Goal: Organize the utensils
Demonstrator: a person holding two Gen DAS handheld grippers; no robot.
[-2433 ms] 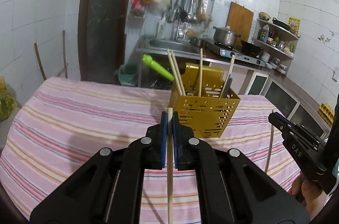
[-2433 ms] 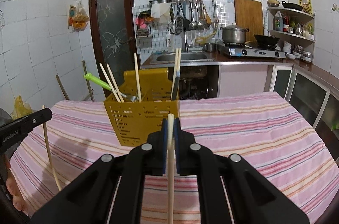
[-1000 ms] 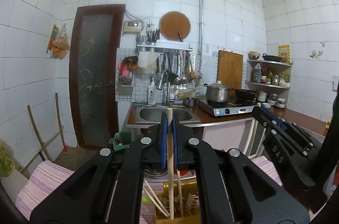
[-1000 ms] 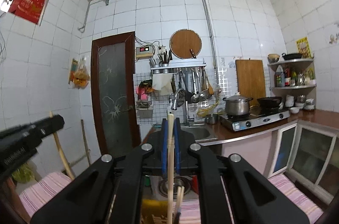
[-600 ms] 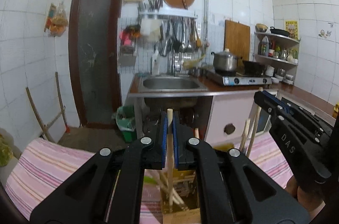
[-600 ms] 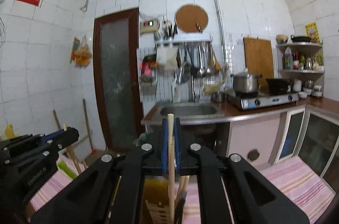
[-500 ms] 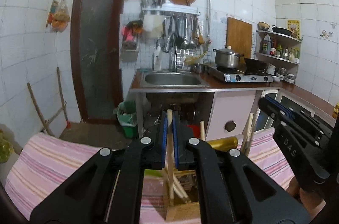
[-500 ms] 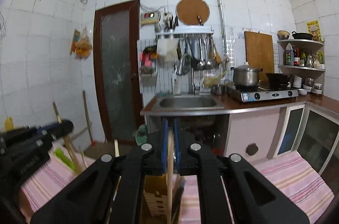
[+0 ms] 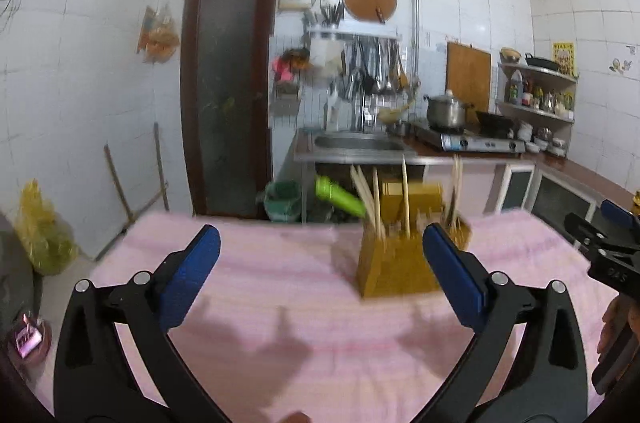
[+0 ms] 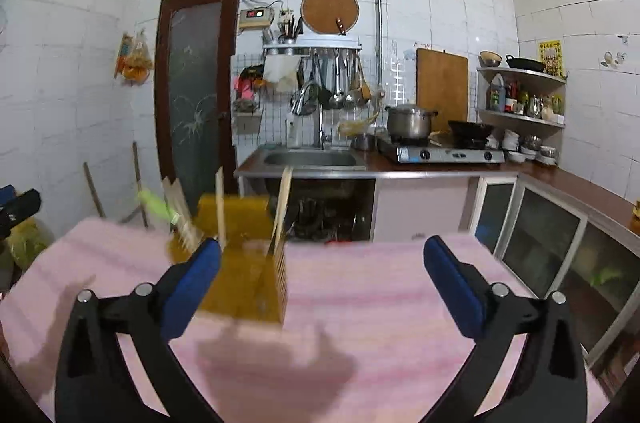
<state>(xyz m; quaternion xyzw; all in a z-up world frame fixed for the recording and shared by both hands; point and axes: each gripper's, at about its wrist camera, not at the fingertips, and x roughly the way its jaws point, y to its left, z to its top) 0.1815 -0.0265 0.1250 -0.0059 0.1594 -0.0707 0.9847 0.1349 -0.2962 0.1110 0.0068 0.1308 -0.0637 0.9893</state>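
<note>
We see the yellow utensil holder (image 9: 394,263) standing upright on the pink-striped tablecloth (image 9: 280,303), toward the far edge of the table and in front of the sink counter (image 9: 360,153). It is a mustard-coloured plastic box with a taller back panel and rows of small slots cut in its walls; the slots show best on the side wall in the right wrist view, where the holder (image 10: 244,279) is blurred. Several pale wooden chopsticks (image 9: 405,197) stand in it, leaning at different angles, and a bright green handle (image 9: 338,195) sticks out of it up and to the left. We cannot tell which compartment each stick sits in.

Our left gripper (image 9: 320,271) has its jaws spreading to their widest, blue pads far apart, with nothing clamped; the holder shows beyond them, just inside the right-hand pad. Our right gripper (image 10: 322,277) is likewise opening wide and grips nothing; the holder lies beyond its left-hand pad, partly hidden by it. In the left wrist view the right gripper also appears at the right edge, with part of a hand (image 9: 612,323) on it. Both views are smeared by motion over the table, so finer detail of the holder escapes us.
</note>
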